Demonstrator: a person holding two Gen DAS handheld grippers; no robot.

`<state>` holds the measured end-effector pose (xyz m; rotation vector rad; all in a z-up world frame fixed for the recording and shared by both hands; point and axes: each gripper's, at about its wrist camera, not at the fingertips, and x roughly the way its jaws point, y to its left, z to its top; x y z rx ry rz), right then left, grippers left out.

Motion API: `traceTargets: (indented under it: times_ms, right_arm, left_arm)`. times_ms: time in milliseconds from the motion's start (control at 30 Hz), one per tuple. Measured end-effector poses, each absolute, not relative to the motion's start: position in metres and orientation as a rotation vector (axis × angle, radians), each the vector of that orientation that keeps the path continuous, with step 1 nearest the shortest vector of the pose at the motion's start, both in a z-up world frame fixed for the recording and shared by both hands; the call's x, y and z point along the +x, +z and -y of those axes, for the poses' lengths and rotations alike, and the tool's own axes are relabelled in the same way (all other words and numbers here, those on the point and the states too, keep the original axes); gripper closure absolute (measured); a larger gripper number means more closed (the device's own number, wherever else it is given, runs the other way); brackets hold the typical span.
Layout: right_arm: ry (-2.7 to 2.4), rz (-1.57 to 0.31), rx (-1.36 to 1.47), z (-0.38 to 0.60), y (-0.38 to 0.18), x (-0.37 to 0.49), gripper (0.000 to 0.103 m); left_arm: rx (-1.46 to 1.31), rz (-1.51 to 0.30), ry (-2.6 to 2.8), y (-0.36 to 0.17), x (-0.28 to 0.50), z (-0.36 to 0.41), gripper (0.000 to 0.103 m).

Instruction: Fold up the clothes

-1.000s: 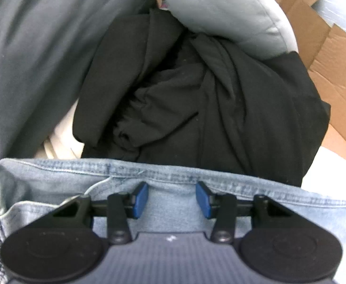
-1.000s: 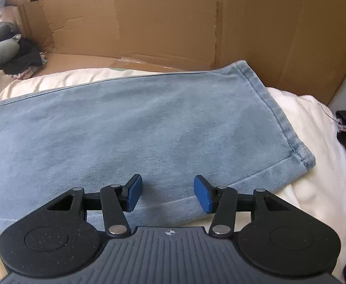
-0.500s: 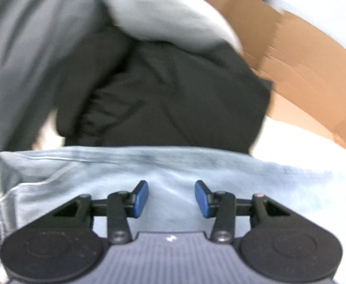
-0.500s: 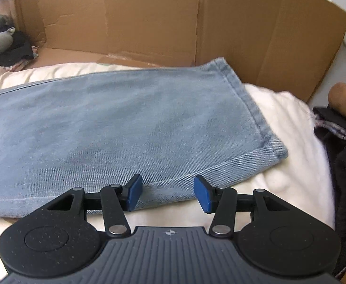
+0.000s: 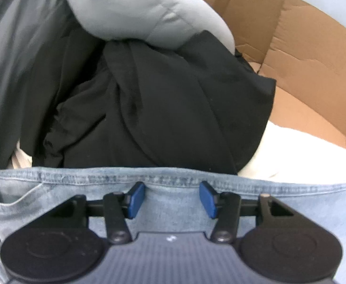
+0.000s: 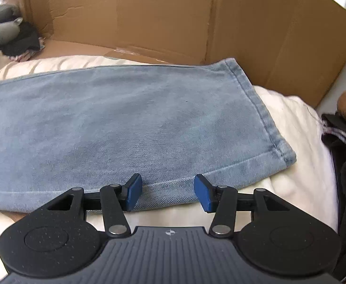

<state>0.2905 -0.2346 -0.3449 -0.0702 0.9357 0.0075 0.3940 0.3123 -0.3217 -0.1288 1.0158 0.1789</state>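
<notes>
Light-blue jeans (image 6: 116, 123) lie flat, folded lengthwise, on cream bedding, hem toward the cardboard.

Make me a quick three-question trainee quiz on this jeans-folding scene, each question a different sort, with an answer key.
1. True or false: the right tool is clamped on the jeans.
2. Multiple choice: in the left wrist view, what lies just beyond the jeans' stitched edge? A) a black garment B) a red towel C) a plate
3. Fill in: behind the jeans stands a wall of ____.

Key
1. False; its pads stand apart at the near edge.
2. A, the black garment.
3. Cardboard.
</notes>
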Motion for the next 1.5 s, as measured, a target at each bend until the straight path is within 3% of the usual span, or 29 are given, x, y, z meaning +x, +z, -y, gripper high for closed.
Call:
traceTargets:
  times_ms: [133,333,733,1067,1500]
  right_arm:
    - [0.029,-0.965,-0.100,0.233,-0.331,0.292,0.047]
    - [0.035,-0.917,-0.046,0.246,-0.259,0.286,0.047]
    - [0.076,-0.832,-0.001,0.306,-0.079,0.246,0.047]
    - [0.048,-0.688,0.025,0.360,0.054,0.193,0.047]
    - [0.118,-0.714,-0.008,0.416,0.106,0.103,0.045]
  left_arm:
    - [-0.119,-1.077,0.187,-0.307,0.385,-0.315,0.050]
    - [-0.111,-1.070,0.212,-0.249,0.352,-0.325,0.047]
    - [-0.114,-0.955,0.198,-0.047,0.283,-0.308,0.046]
    - [-0.141,-0.881,0.197,0.057,0.209,-0.307,0.046]
    - [-0.111,-0.885,0.235,0.125,0.094,-0.314,0.033]
